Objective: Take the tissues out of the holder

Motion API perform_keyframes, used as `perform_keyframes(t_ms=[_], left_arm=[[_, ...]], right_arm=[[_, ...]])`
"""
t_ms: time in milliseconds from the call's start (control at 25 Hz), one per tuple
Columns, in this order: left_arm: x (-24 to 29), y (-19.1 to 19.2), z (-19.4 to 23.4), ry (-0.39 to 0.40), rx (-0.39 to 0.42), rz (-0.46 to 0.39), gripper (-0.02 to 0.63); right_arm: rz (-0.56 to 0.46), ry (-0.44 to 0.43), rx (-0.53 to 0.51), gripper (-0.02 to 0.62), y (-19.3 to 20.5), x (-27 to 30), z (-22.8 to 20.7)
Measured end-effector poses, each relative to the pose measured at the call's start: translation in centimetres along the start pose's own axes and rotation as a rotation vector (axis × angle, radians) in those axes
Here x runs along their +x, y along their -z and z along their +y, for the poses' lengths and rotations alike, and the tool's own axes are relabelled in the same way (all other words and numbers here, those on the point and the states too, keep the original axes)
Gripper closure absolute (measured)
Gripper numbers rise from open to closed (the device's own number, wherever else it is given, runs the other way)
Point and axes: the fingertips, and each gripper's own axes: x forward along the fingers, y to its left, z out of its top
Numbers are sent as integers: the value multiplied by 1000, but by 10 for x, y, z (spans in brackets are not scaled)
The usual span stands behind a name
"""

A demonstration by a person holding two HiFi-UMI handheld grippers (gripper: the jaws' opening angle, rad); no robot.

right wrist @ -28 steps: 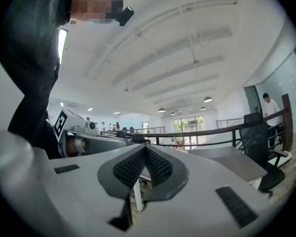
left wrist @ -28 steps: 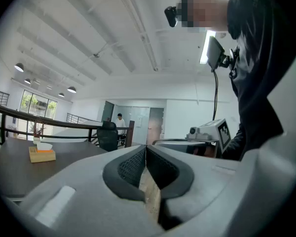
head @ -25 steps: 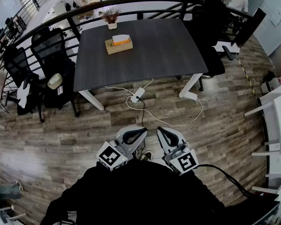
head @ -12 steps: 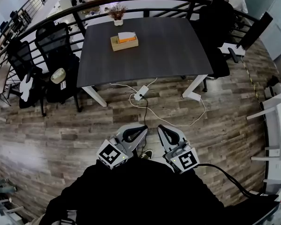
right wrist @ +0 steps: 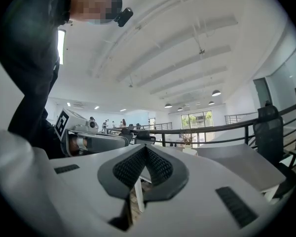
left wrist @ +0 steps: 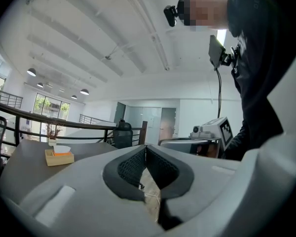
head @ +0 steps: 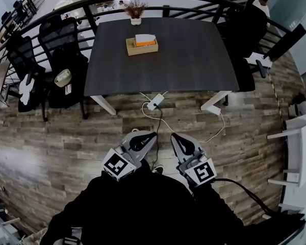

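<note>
Left claw (head: 147, 136): hanging closed, empty.
Right claw (head: 175, 137): hanging closed, empty.
Holder (head: 142, 47): sitting on table (head: 194, 60), tissues (head: 145, 37) poking up.

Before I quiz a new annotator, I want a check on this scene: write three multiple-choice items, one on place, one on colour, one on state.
1. Where is the tissue holder? A: on the floor. B: on the table, far half. C: on a chair.
2. What colour is the pack in it? A: orange. B: green. C: blue.
3. How are the left hand-held gripper and right hand-held gripper? A: wide open. B: shut on tissues. C: shut, empty.

B: it sits on the dark top near the plant.
A: orange shows under the white tissue.
C: the pads meet with nothing between.
</note>
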Motion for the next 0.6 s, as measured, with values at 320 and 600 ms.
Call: perform_keyframes(t_ms=[320, 600], left_arm=[[31, -18, 99, -27, 1, -20, 600], [43, -35, 189, -34, -22, -34, 598]], right_arm=[[37, -61, -24, 594, -10, 94, -40], [61, -90, -44, 594, -23, 189, -63]])
